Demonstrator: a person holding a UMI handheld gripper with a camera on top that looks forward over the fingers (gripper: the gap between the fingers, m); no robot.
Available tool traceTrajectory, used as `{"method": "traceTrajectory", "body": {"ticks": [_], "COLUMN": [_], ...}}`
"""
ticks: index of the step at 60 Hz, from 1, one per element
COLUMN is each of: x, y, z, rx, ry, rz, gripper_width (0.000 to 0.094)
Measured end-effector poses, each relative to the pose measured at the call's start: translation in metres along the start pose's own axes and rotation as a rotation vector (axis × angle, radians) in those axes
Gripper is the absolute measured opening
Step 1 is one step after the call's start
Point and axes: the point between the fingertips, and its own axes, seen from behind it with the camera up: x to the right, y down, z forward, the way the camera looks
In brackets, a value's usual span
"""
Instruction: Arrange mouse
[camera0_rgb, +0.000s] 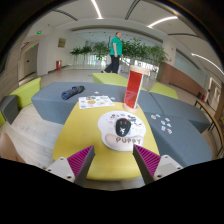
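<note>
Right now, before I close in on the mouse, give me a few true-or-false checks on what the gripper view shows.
1. The mouse lies on a round white pad. True.
2. The gripper is shut on the mouse. False: the fingers are open, and the mouse lies ahead of them.
3. The pad rests on a yellow table. True.
4. A red upright sign stands beyond the mouse. True.
5. The mouse is white. False: it is black.
6. Nobody is in the room. False: a person in a green top stands in the background.
</note>
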Motion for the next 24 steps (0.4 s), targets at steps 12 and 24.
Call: {"method": "traceTrajectory", "body": {"ticks": [12,24], "x": [-0.034,-0.039], "y": [0.049,0.084], "z": [-0.06,-0.068], "rx": [0.016,-0.016], "ry": [-0.006,0.014], "rz": [-0.021,-0.022], "gripper_width": [0.0832,0.0834]}}
